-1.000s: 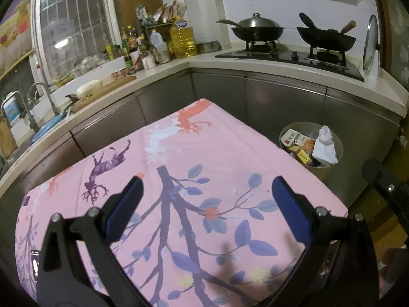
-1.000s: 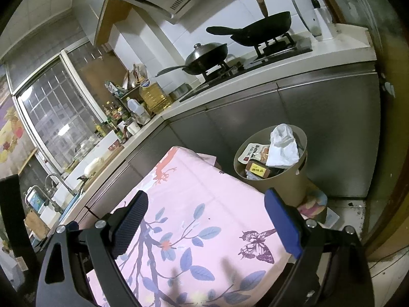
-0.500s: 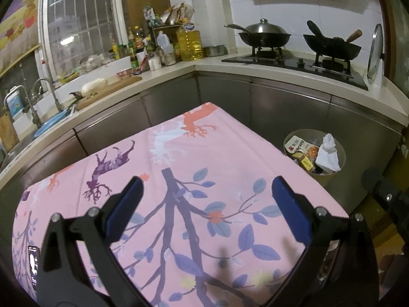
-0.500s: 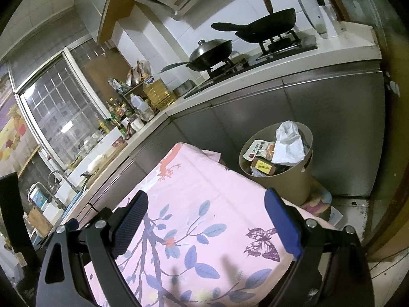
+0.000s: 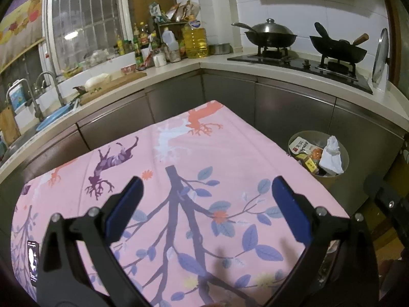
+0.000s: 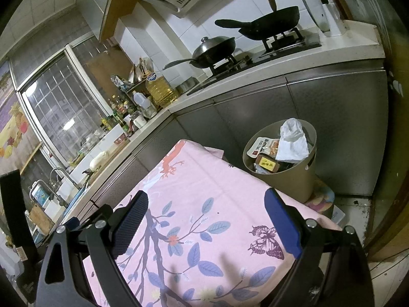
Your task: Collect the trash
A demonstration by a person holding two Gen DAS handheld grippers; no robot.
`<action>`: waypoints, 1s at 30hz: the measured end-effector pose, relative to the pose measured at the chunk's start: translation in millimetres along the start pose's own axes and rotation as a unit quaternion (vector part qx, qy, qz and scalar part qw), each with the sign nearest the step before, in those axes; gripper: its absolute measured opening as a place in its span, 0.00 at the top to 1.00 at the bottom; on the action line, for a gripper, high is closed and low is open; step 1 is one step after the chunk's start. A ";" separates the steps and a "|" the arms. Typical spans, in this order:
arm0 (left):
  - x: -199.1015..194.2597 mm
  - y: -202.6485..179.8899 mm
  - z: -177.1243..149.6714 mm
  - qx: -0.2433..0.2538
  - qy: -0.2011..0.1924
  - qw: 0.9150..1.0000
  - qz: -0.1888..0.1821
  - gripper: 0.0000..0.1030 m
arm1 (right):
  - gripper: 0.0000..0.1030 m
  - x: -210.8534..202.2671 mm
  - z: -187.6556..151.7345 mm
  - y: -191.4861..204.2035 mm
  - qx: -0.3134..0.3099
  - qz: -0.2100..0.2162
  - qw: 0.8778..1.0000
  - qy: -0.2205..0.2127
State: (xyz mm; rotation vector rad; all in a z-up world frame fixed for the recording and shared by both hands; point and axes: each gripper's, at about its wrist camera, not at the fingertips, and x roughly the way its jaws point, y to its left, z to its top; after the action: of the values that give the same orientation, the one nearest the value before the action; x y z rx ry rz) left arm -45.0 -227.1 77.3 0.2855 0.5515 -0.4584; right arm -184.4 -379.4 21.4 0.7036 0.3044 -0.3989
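Both grippers are spread wide with nothing between the pads, hovering over the pink floral tablecloth (image 5: 204, 153). The trash bin (image 5: 343, 158) sits on the floor past the table edge, around 2 o'clock from the left gripper (image 5: 205, 194) and 1 o'clock from the right gripper (image 6: 205, 204). It's stuffed with wrappers and a crumpled white tissue (image 6: 292, 142); labels too small to read.

The surface (image 5: 179, 153) wears a matt pink printed cloth, smooth with faint creases. Beside it, the bin (image 6: 286, 179) looks like dull beige plastic, holding crumpled white paper (image 6: 291, 140) and glossy printed packets (image 6: 263, 147). Behind the bin, cabinet fronts (image 6: 332, 117) are brushed metal. Both tongs, left (image 5: 204, 209) and right (image 6: 205, 223), are matt black plastic with textured blue pads (image 6: 130, 223).
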 end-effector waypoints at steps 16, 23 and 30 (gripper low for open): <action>-1.0 -3.3 -3.7 0.000 0.005 1.000 0.016 0.06 | 0.14 -0.1 -3.0 1.2 0.003 0.000 1.000 0.003; 2.7 -4.4 -7.0 0.004 0.013 1.000 0.008 0.06 | 0.14 -0.6 -3.0 0.6 0.003 -0.001 1.000 0.001; 4.3 -11.2 -10.3 0.011 0.017 1.000 0.000 0.06 | 0.14 -2.0 -8.0 0.9 0.005 -0.001 1.000 -0.001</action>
State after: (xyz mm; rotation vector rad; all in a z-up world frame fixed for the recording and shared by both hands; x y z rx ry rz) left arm -51.7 -234.2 64.9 0.3148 0.5805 -0.4613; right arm -186.8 -372.8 16.9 0.7128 0.3022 -0.4040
